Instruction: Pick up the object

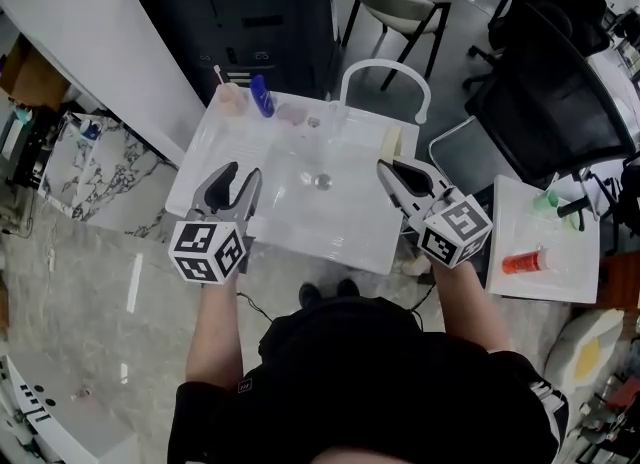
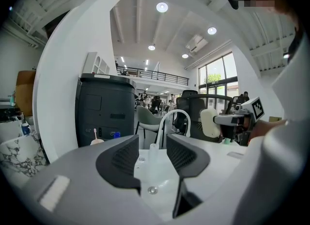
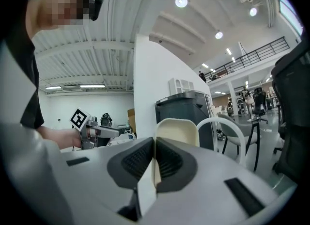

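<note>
The right claw [image 3: 154, 146] is clamped on a thin cream piece [image 3: 177, 128], perhaps a small scoop, so the grasp looks made. From the head view I can't be sure it is clear of the white tabletop [image 1: 330, 227]. The left claw [image 2: 152, 142] stands well open and holds nothing, with a clear tube [image 2: 153, 157] upright on the tabletop beyond its jaws. What seems left is lifting the piece away.

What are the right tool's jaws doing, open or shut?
Shut: the right gripper pinches a thin cream plastic piece, both pads pressing it.
</note>
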Demonstrator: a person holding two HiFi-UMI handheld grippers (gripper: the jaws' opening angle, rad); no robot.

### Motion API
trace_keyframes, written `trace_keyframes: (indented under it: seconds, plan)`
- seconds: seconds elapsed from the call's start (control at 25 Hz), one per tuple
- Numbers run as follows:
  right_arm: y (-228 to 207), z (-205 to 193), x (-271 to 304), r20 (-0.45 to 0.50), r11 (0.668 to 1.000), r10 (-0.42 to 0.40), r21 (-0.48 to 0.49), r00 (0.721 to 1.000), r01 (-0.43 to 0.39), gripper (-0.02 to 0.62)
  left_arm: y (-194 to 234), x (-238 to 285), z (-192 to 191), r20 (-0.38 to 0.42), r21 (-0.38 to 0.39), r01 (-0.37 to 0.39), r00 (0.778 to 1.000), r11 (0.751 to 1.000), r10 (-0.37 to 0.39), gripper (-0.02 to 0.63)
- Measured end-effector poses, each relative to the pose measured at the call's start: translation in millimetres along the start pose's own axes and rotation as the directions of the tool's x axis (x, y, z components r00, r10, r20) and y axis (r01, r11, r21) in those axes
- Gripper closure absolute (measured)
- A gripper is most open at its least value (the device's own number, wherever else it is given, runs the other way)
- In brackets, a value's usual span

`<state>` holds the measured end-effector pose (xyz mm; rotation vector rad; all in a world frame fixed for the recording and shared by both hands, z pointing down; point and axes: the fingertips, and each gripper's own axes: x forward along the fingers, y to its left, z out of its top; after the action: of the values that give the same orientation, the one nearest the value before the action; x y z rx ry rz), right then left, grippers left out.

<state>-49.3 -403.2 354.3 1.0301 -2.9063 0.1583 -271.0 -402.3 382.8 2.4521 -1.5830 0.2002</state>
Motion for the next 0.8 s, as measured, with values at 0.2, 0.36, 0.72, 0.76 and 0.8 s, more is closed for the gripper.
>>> trace_keyframes:
  seconds: [0.2,0.36,0.72,0.76,0.8]
  plan:
    - [-5.4,3.6,-1.4,0.024,1.000,-0.015,0.023,1.000,0.014,0.566,3.5,-2.5,-0.5,-0.001,0.001,-0.009,1.000,1.000,0.009,0.419]
    - [-6.3,4.5,-1.6,0.028,0.999,-0.014,0.029,1.000,0.013,0.566,6.6,-4.2,0.0,0.000,-0.001,-0.015,1.000,1.000,0.015,0.419]
    - [-4.9,7.4,3.0,0.030,1.000,-0.004,0.026,1.000,0.003,0.568,8.7,-3.4,1.2,0.005,-0.006,-0.016,1.000,1.000,0.016,0.419]
    - [-5.0,7.7,3.2,0.030,1.000,-0.004,0.025,1.000,0.003,0.567,8.7,-3.2,1.4,0.005,-0.006,-0.016,1.000,1.000,0.016,0.419]
    - [-5.1,8.1,3.4,0.030,1.000,-0.003,0.023,1.000,0.002,0.568,8.8,-3.1,1.5,0.005,-0.006,-0.016,1.000,1.000,0.016,0.419]
